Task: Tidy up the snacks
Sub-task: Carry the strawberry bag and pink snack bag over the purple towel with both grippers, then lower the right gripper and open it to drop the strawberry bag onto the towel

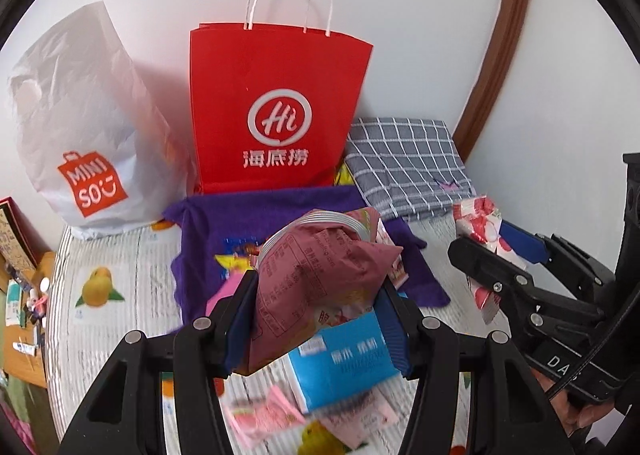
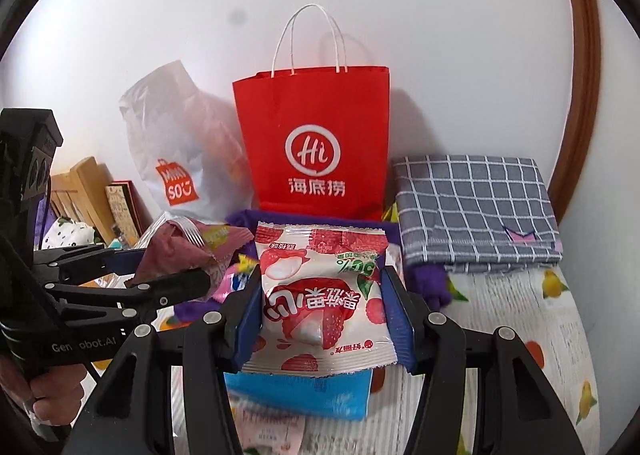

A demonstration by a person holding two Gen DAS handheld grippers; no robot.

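Observation:
My left gripper [image 1: 316, 295] is shut on a maroon snack packet [image 1: 320, 271] and holds it above the table; it also shows in the right wrist view [image 2: 180, 251]. My right gripper [image 2: 320, 295] is shut on a white lychee-print snack packet [image 2: 320, 295], which also shows in the left wrist view [image 1: 484, 235]. A blue snack packet [image 1: 344, 367] and pink packets [image 1: 264, 415] lie below on the table. A red paper bag [image 1: 276, 107] stands upright at the wall behind, its top open.
A white Miniso plastic bag [image 1: 84, 127] stands left of the red bag. A folded grey checked cloth [image 1: 408, 167] lies at the right. A purple cloth [image 1: 224, 223] lies under the packets. The fruit-print table cover [image 1: 108, 295] ends at the left edge.

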